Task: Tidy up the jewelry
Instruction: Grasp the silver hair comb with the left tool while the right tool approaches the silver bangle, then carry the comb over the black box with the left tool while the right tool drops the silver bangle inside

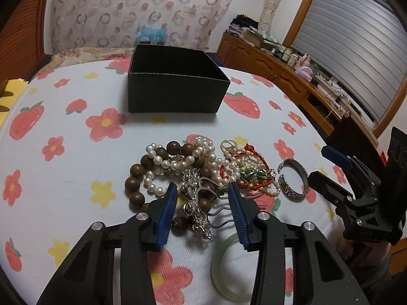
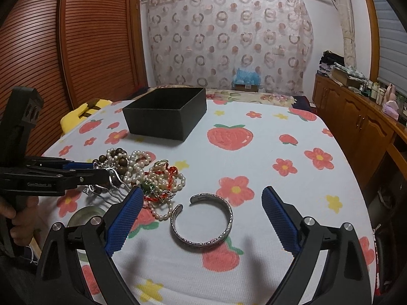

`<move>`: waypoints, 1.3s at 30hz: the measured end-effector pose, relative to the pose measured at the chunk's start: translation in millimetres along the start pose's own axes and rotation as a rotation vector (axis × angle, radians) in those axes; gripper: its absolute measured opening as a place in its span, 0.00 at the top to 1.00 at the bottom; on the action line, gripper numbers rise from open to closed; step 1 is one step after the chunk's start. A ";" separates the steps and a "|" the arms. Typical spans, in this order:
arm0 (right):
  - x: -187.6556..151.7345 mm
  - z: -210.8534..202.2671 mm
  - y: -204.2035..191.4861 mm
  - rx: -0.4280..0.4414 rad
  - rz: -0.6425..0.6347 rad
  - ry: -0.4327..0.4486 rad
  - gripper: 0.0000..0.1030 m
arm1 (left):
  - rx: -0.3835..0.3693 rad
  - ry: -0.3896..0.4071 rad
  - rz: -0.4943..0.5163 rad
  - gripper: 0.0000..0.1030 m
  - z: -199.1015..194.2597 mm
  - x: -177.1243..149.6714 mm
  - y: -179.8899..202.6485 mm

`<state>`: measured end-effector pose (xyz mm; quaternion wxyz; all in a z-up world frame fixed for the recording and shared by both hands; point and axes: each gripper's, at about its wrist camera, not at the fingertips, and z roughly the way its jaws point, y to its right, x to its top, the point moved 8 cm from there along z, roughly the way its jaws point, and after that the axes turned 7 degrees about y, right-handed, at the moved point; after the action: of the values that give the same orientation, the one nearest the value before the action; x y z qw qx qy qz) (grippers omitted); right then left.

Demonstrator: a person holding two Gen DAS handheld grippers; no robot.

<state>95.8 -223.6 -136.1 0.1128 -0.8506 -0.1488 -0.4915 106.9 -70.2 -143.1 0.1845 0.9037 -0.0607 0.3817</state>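
Note:
A pile of jewelry [image 1: 203, 167] lies on the strawberry-print cloth: pearl strands, brown wooden beads, red cord pieces and a gold ring. My left gripper [image 1: 203, 193] is open, its jaws on either side of a silver rhinestone hair comb [image 1: 198, 211]. A pale green bangle [image 1: 229, 269] lies under its right finger. A silver cuff bracelet [image 2: 202, 219] lies apart from the pile, between the wide-open jaws of my right gripper [image 2: 202, 195]. An open black box [image 1: 175, 89] stands behind the pile; it also shows in the right wrist view [image 2: 166, 117].
The cloth [image 2: 279, 203] covers a bed or table. A wooden cabinet [image 2: 356, 127] loaded with bottles runs along the right. A slatted wooden door [image 2: 89, 50] is at the left and a patterned curtain [image 2: 229, 38] behind.

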 end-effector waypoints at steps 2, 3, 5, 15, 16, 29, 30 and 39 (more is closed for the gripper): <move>-0.4 1.0 -0.5 0.001 0.000 -0.002 0.08 | 0.019 0.003 0.002 0.83 -1.3 -0.8 -2.2; -0.5 1.1 -0.8 0.001 0.000 -0.002 0.08 | 0.016 0.008 -0.002 0.85 -3.5 -0.5 -3.3; -1.3 1.9 -1.7 0.003 -0.003 -0.006 0.08 | 0.006 0.026 -0.007 0.86 -8.5 0.8 -3.8; -4.7 10.4 -10.5 0.048 -0.062 -0.086 0.08 | 0.024 0.162 0.035 0.92 -48.9 21.0 -0.7; -4.8 11.5 -11.4 0.048 -0.072 -0.092 0.08 | 0.023 0.173 0.034 0.92 -51.9 21.8 -1.2; -16.9 30.0 -14.7 0.115 -0.132 -0.211 0.23 | 0.085 0.255 0.086 0.92 -73.7 42.3 -5.0; -17.4 30.7 -14.8 0.111 -0.141 -0.216 0.23 | 0.091 0.256 0.091 0.92 -72.7 44.4 -5.9; -25.5 28.8 -8.8 0.111 -0.173 -0.257 0.39 | 0.115 0.269 0.111 0.92 -69.8 57.8 -10.7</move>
<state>103.6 -209.3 -171.9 0.0968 -0.8830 -0.2615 -0.3775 103.5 -32.0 -60.2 0.1175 0.8488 -0.0636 0.5116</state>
